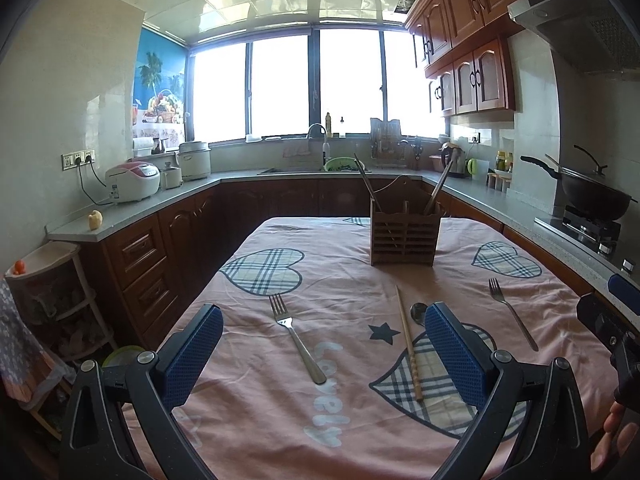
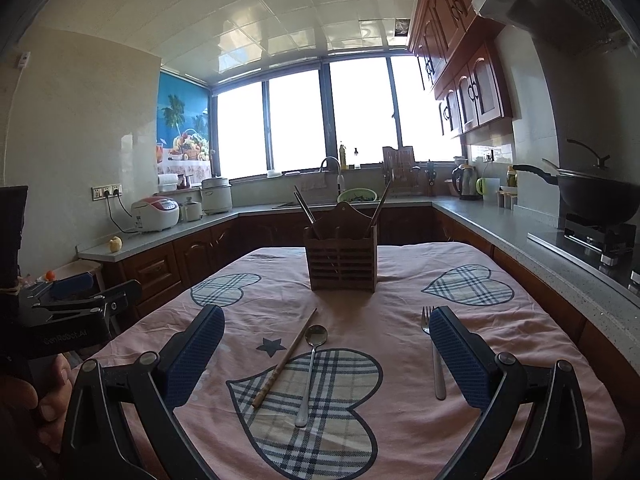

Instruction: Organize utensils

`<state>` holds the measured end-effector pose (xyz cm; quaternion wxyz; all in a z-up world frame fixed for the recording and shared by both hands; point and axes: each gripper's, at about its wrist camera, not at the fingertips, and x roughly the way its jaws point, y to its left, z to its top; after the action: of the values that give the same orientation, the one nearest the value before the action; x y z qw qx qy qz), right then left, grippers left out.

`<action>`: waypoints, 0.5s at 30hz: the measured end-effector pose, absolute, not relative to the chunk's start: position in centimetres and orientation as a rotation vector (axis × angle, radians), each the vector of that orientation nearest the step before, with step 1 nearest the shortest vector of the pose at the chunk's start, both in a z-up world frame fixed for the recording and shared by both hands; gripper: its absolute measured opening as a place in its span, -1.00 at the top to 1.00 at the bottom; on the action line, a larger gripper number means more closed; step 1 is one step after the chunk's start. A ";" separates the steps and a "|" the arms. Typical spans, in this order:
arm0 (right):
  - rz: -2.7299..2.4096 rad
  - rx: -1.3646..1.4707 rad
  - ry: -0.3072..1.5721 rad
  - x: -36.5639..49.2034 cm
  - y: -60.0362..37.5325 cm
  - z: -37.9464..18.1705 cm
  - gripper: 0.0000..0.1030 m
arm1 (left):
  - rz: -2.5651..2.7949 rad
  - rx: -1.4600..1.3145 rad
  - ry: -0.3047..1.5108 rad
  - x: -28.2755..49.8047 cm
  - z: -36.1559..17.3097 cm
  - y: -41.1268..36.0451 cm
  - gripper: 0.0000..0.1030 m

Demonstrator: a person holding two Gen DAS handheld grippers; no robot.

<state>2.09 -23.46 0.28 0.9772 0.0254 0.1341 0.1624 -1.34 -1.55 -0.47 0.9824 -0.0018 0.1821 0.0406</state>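
- Hovering over the pink tablecloth (image 2: 400, 420), the left gripper (image 1: 324, 348) and right gripper (image 2: 328, 348) both gape wide, holding nothing.
- Still loose: left fork (image 1: 298, 344), chopstick (image 2: 284, 360), spoon (image 2: 310, 372), right fork (image 2: 434, 356); the wooden utensil holder (image 2: 340, 260) stands beyond them.
- Risk: flat, thin steel handles may slip from the pads, or the pinch may bunch the cloth.
- Risk: poking a slot's edge could tip the holder.

Table (image 2: 520, 344) covered by pink heart-print cloth (image 2: 400, 420). Wooden utensil holder (image 2: 341, 260) stood at far end; two forks (image 1: 296, 340) (image 2: 434, 356), spoon (image 2: 310, 368), chopstick (image 2: 285, 358) laid flat nearer.
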 end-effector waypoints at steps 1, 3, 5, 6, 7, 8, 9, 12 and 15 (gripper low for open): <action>0.326 0.048 0.272 2.1 -23.4 0.3 -1.00 | 0.075 0.001 0.367 -1.3 -0.6 -1.6 -0.98; 0.324 0.044 0.278 2.2 -23.3 0.0 -1.00 | 0.076 0.006 0.377 -1.3 -0.9 -1.8 -0.98; 0.322 0.042 0.291 2.4 -23.2 -0.3 -1.00 | 0.074 -0.003 0.388 -1.3 -1.1 -1.7 -0.98; 0.320 0.044 0.299 2.5 -23.2 -0.6 -1.00 | 0.073 -0.007 0.392 -1.2 -1.3 -1.7 -0.98; 0.317 0.045 0.305 2.5 -23.3 -0.9 -1.00 | 0.077 -0.008 0.395 -1.2 -1.4 -1.7 -0.98; 0.313 0.046 0.310 2.6 -23.3 -1.1 -1.00 | 0.082 -0.006 0.397 -1.1 -1.4 -1.7 -0.98; 0.309 0.046 0.314 2.7 -23.4 -1.3 -1.00 | 0.087 -0.003 0.400 -1.1 -1.5 -1.7 -0.99; 0.301 0.044 0.321 2.7 -23.5 -1.7 -1.00 | 0.090 -0.003 0.409 -0.9 -1.7 -1.8 -0.99; 0.299 0.047 0.324 2.7 -23.6 -1.7 -1.00 | 0.093 -0.001 0.407 -0.9 -1.6 -2.0 -0.99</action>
<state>2.74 -23.58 -1.73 0.9755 0.0233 0.1606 0.1485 -0.92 -1.97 -1.63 0.9783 -0.0003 0.2018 0.0460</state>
